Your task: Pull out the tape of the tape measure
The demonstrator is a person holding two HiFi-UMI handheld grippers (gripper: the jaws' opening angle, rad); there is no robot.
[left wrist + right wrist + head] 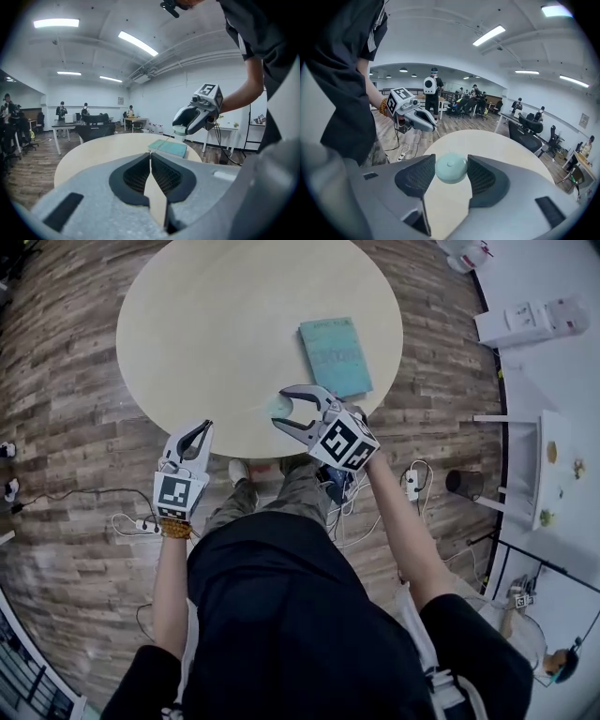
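Round pale bench (216,334) on a plank floor (56,427), teal book (336,356) lying flat — your right tongs (279,407) grip the tape measure (451,168), left tongs (151,153) pinch its tape (162,144).

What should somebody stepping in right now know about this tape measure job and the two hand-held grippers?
Right hand-held gripper: shut on the round pale green tape measure, held above the near edge of the round table.
Left hand-held gripper: shut on the end of the tape, which runs as a thin line across to the tape measure.
A teal book lies on the table, beyond the tape measure.
Done: case gripped, tape end caught, a stretch already out.
Left: probably draw the two grippers further apart to pull out more tape.
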